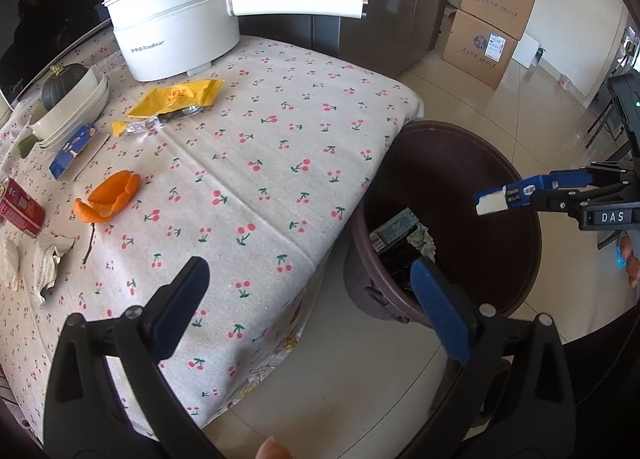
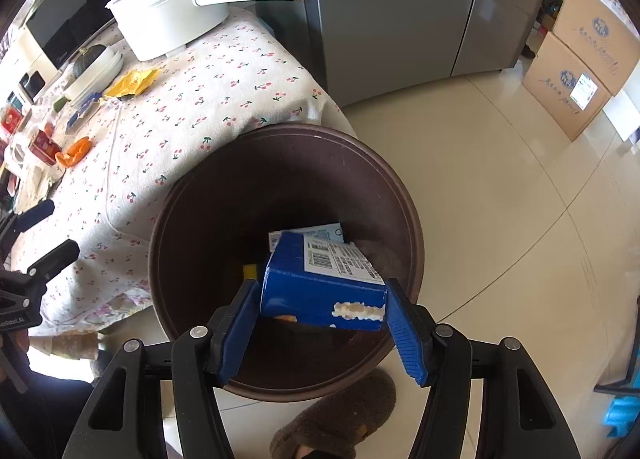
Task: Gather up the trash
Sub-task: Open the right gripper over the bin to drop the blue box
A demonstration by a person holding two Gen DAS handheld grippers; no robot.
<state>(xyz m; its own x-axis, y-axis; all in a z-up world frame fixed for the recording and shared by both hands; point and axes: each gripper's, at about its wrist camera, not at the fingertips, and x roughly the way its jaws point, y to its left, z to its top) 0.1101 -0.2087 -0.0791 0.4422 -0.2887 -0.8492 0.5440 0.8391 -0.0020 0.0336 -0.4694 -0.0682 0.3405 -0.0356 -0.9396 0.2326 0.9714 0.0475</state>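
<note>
— So, the tongs?
— Right tongs [image 2: 320, 315] are spread, a blue carton [image 2: 320, 291] loose between them over the bin [image 2: 404, 219]. Left tongs [image 1: 308, 299] gape empty above the counter's [image 1: 280, 107] corner.
— Trash left?
— Orange peel [image 1: 108, 197] and yellow wrapper [image 1: 176, 97] toward the far edge.

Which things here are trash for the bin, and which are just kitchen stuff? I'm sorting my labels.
Trash job: bin, blue carton between the right gripper jaws, orange peel, yellow wrapper, crumpled paper.

Lying about: white pot, bowls, squash, cardboard boxes.
</note>
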